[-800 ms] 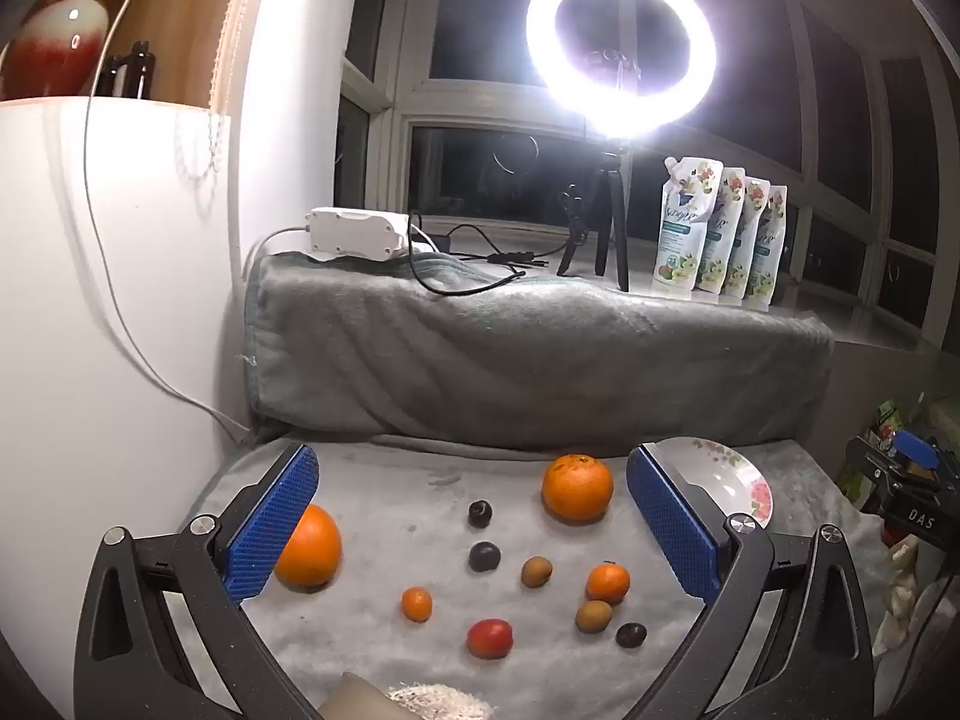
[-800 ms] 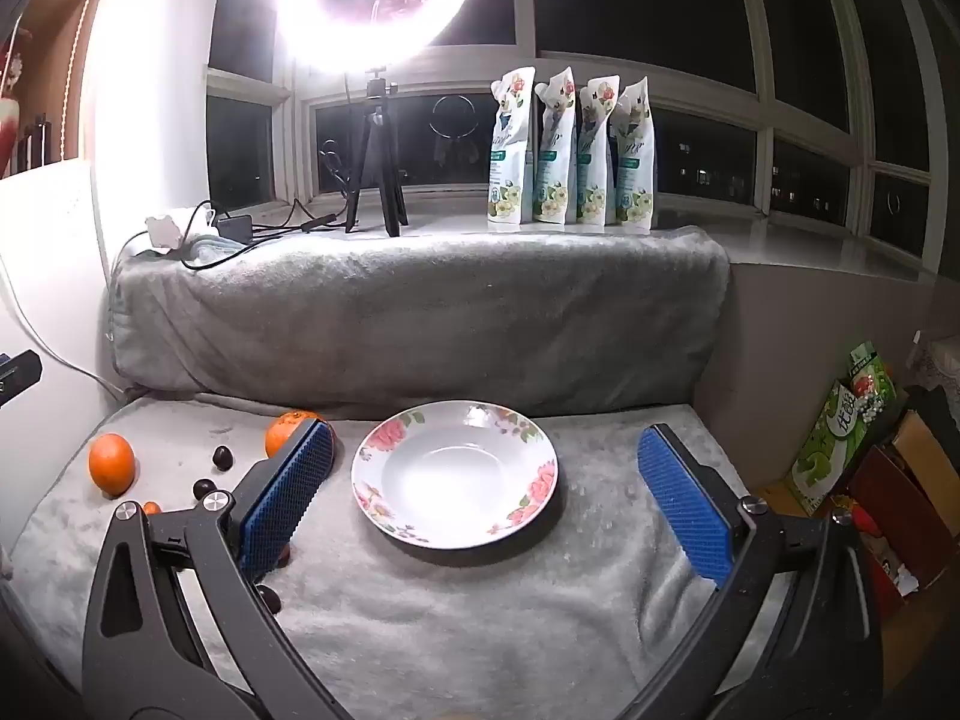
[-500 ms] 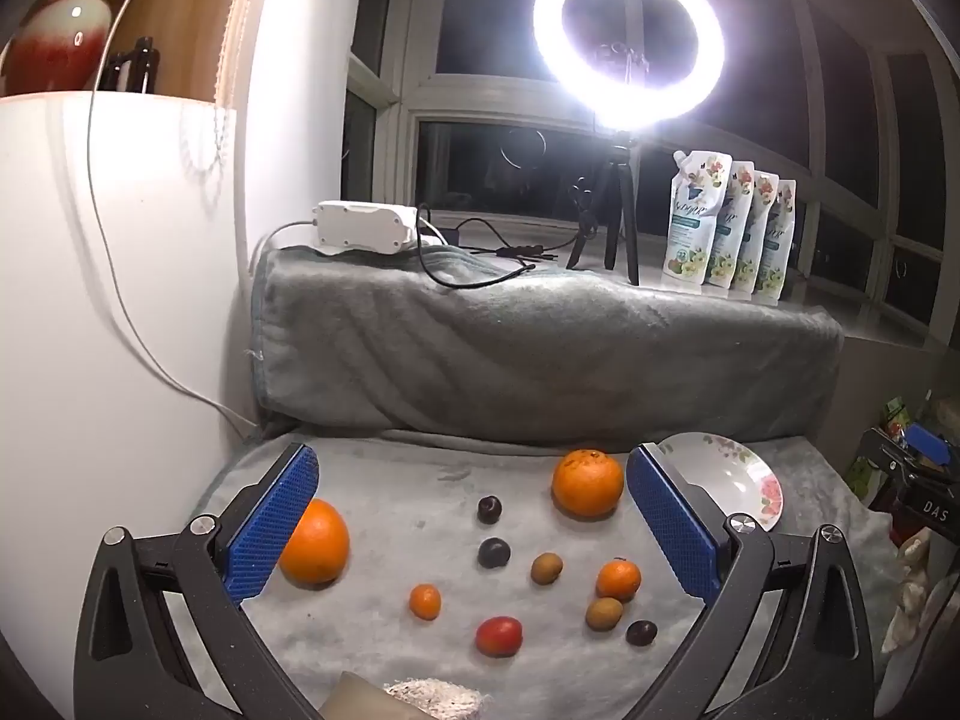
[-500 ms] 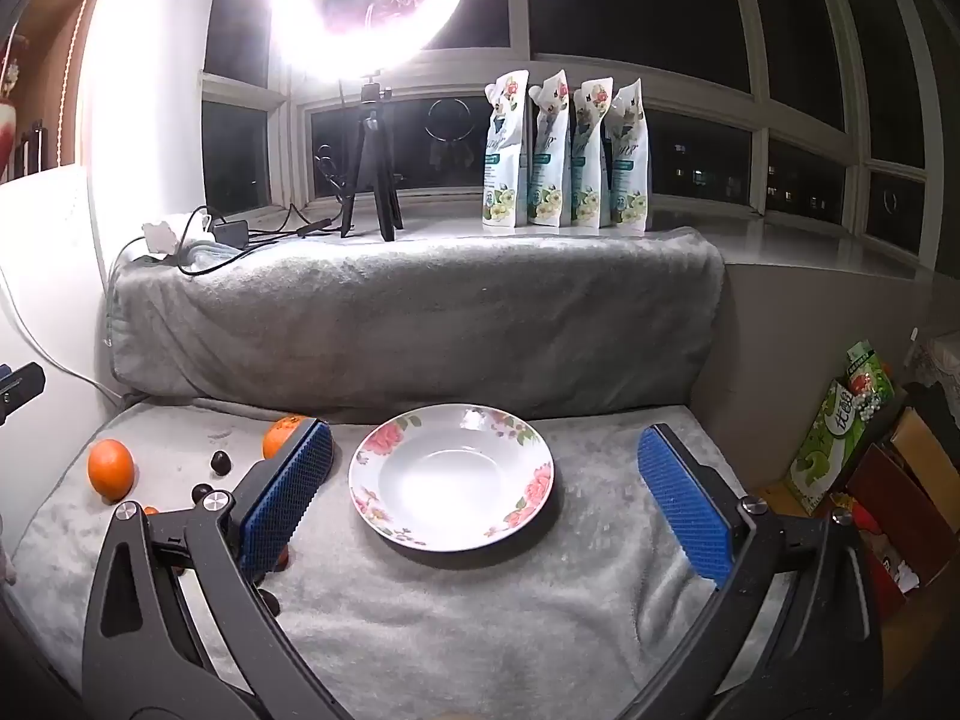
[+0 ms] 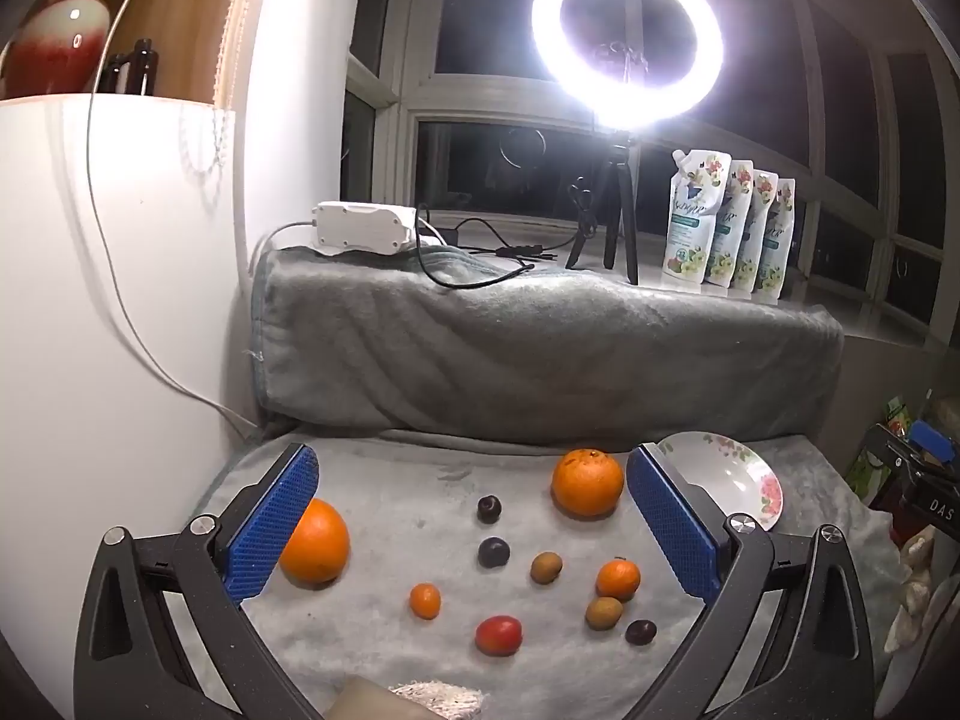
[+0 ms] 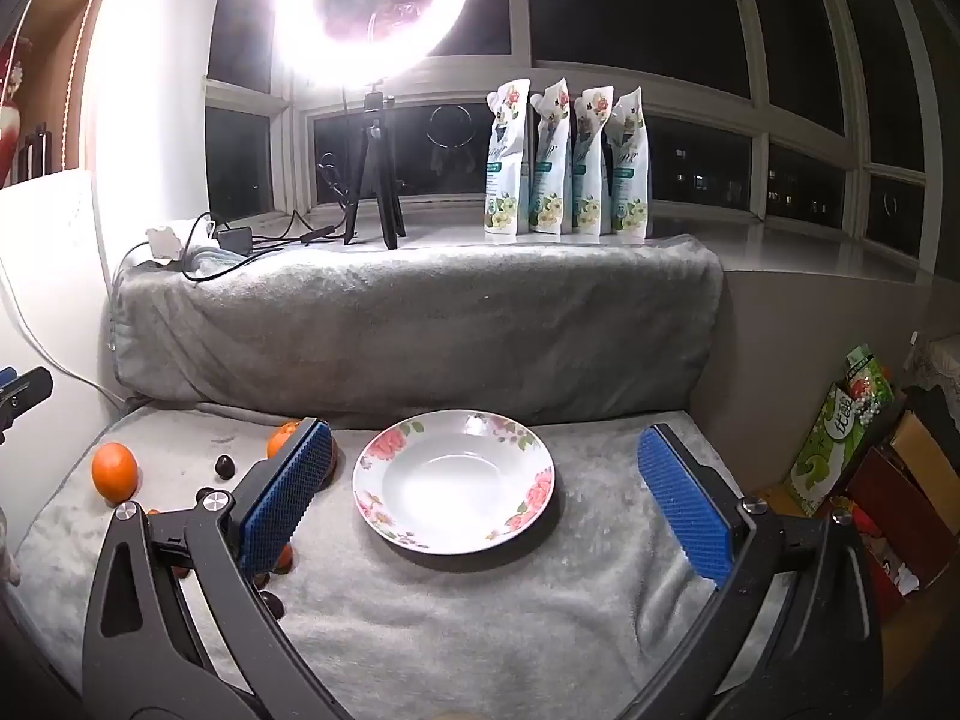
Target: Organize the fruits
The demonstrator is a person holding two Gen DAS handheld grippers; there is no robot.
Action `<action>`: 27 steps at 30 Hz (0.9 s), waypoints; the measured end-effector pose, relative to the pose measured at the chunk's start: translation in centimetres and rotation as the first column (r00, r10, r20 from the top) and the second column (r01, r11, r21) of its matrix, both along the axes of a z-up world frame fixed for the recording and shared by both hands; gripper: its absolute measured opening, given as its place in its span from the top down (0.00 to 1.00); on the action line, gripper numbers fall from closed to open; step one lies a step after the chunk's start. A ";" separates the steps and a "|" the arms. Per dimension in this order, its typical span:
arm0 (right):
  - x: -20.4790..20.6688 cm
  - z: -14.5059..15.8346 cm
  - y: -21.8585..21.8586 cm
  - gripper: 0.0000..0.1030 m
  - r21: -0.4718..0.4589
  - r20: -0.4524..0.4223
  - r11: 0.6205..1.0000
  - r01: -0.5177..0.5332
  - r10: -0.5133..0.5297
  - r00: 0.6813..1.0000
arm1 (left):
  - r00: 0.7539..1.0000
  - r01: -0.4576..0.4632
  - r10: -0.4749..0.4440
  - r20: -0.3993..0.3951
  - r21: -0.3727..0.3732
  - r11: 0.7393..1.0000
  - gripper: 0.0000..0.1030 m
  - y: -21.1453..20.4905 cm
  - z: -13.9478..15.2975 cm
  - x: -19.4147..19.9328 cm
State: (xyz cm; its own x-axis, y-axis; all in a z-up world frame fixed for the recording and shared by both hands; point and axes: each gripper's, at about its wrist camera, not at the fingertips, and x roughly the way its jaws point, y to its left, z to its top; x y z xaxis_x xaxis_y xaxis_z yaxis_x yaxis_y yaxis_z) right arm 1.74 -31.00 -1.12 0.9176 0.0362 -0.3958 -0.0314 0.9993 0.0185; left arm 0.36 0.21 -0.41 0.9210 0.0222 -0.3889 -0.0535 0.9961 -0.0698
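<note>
Several fruits lie on the grey blanket: a large orange by my left finger, a second large orange, a small mandarin, a tiny orange fruit, a red fruit, dark plums and brown kiwis. My left gripper is open and empty above them. A white floral plate stands empty; it also shows in the left wrist view. My right gripper is open and empty, hovering over the plate.
A blanket-covered ledge rises behind the surface. On the sill stand a ring light on a tripod, cables, a white power box and several pouches. Boxes and bags sit at the right. A white wall is on the left.
Both views have shifted slightly: the fruits and plate sit a little higher and farther in frame. Both grippers stay open and empty.
</note>
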 end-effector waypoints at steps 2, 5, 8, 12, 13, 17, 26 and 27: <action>0.0 0.3 0.0 0.00 0.001 0.000 1.000 -0.001 0.001 1.000 | 1.000 0.001 -0.001 0.003 0.000 1.000 0.01 0.0 0.1 -0.1; 0.0 0.2 0.0 0.00 0.000 0.002 1.000 -0.001 0.001 1.000 | 1.000 0.001 -0.001 0.002 0.000 1.000 0.01 0.0 0.1 -0.1; -0.1 0.1 -0.1 0.00 0.003 0.004 1.000 -0.002 0.002 1.000 | 1.000 0.001 -0.001 0.003 0.000 1.000 0.01 0.0 0.1 -0.1; -0.1 0.1 0.0 0.00 0.002 0.005 1.000 0.000 0.000 1.000 | 1.000 0.001 -0.001 0.002 0.000 1.000 0.01 -0.1 0.1 -0.1; -0.1 0.1 0.0 0.00 0.002 0.005 1.000 0.000 0.000 1.000 | 1.000 0.000 0.000 0.003 0.001 1.000 0.01 -0.1 0.1 -0.1; -0.1 0.1 0.0 0.00 0.001 0.005 1.000 -0.001 0.001 1.000 | 1.000 0.000 0.000 0.002 0.000 1.000 0.01 -0.1 0.1 -0.1; -0.1 0.2 0.1 0.00 0.002 0.006 1.000 -0.002 0.002 1.000 | 1.000 -0.001 0.001 0.001 0.000 1.000 0.01 0.0 0.2 0.0; -0.1 0.2 0.1 0.00 0.002 0.006 1.000 -0.001 0.001 1.000 | 1.000 -0.001 0.001 0.002 0.000 1.000 0.01 0.0 0.2 -0.1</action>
State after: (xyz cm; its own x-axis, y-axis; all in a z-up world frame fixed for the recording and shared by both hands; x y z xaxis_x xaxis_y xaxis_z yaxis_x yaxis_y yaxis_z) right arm 1.62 -30.87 -0.90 0.9201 0.0377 -0.3898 -0.0325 0.9993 0.0199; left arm 0.30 0.17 -0.26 0.9216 0.0230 -0.3875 -0.0543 0.9961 -0.0701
